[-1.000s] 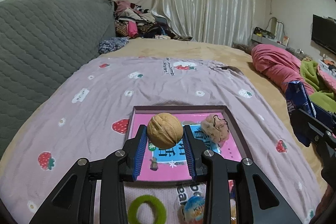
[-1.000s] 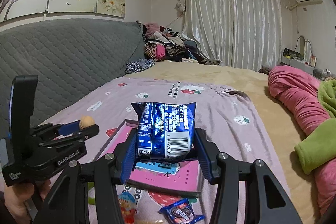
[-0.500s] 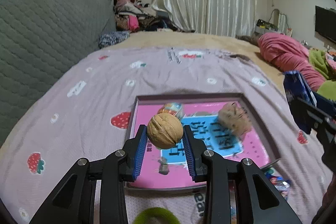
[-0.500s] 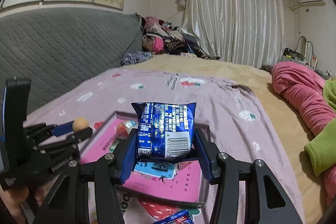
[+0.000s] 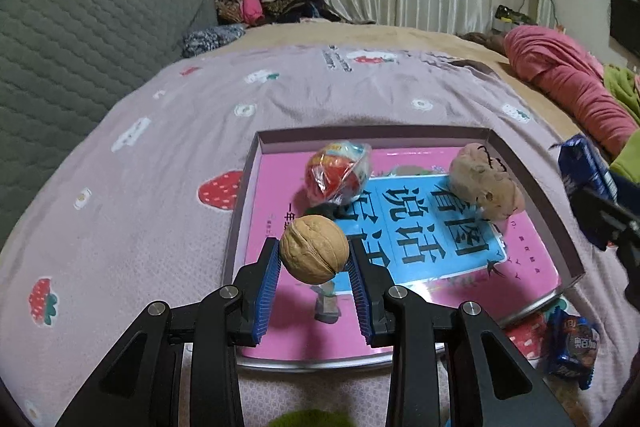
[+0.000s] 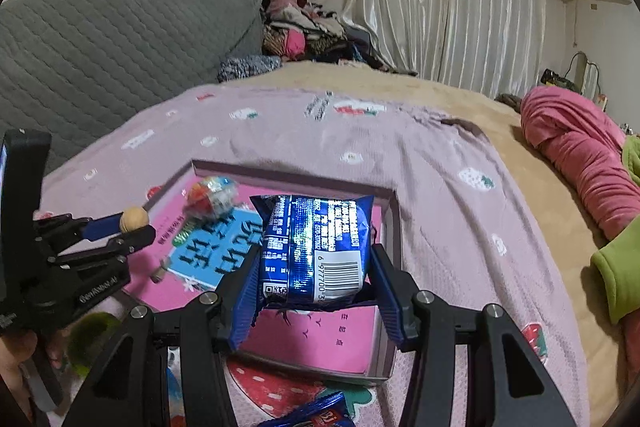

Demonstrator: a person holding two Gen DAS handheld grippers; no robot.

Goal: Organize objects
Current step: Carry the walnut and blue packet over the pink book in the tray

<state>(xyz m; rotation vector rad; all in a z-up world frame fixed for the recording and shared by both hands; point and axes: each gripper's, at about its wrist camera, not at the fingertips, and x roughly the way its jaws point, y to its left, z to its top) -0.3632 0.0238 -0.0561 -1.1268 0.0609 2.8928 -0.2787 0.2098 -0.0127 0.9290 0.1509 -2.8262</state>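
My left gripper [image 5: 314, 255] is shut on a brown walnut [image 5: 314, 254], held over the near left part of a shallow pink box [image 5: 496, 141] on the bed. In the box lie a wrapped red and blue egg toy [image 5: 338, 173], a beige plush toy [image 5: 486, 185] and a small figure [image 5: 326, 301]. My right gripper [image 6: 312, 263] is shut on a blue snack packet [image 6: 314, 251], held over the box's right side [image 6: 394, 223]. The left gripper and walnut [image 6: 134, 219] show at the left of the right wrist view.
A blue wrapped snack [image 5: 572, 347] lies on the strawberry sheet [image 5: 160, 187] right of the box; another [image 6: 316, 415] lies near its front. A green ring [image 5: 312, 419] is below the left gripper. A pink blanket [image 6: 580, 139] lies right, a grey headboard [image 5: 80, 27] left.
Both grippers have moved forward and lower over the box with their loads still held. The egg toy has come into view in the box.
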